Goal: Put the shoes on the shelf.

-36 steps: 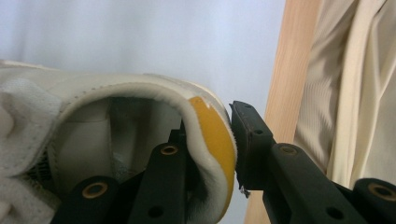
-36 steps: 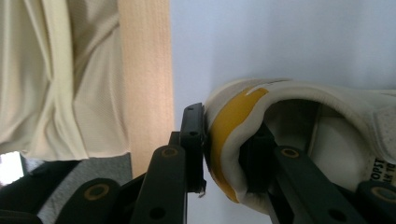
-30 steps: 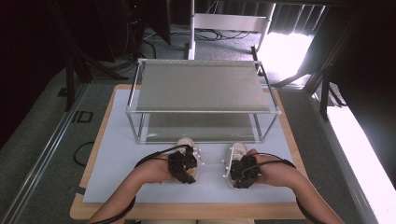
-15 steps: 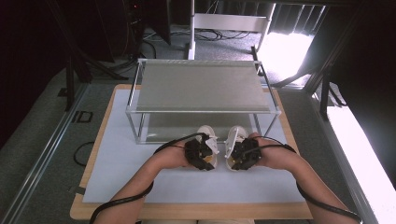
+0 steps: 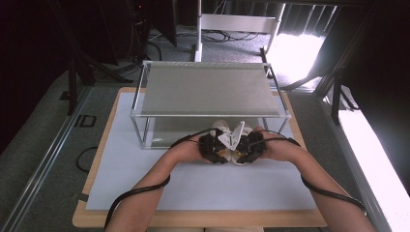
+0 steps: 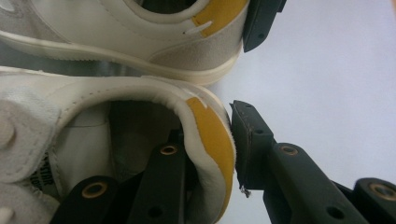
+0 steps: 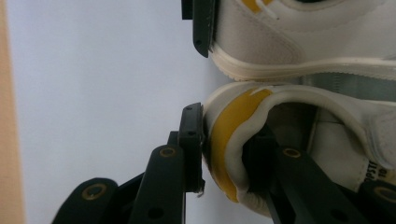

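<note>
This looks like a lab or recording studio rather than a home. A wooden table [image 5: 92,212] covered with a white sheet [image 5: 145,188] carries a metal-framed shelf rack [image 5: 208,92]. Around it stand dark metal stands [image 5: 72,82], a white post [image 5: 198,29] and loose cables [image 5: 154,46] on grey carpet [image 5: 38,145].

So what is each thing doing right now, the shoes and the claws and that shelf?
Left shoe: heel collar pinched by a claw, beside the other shoe.
Right shoe: heel collar pinched the same way.
Left claw: shut on the left shoe's heel, one jaw inside, one outside.
Right claw: shut on the right shoe's heel.
Shelf: standing upright on the table, top bare.
White mat: lying flat.
</note>
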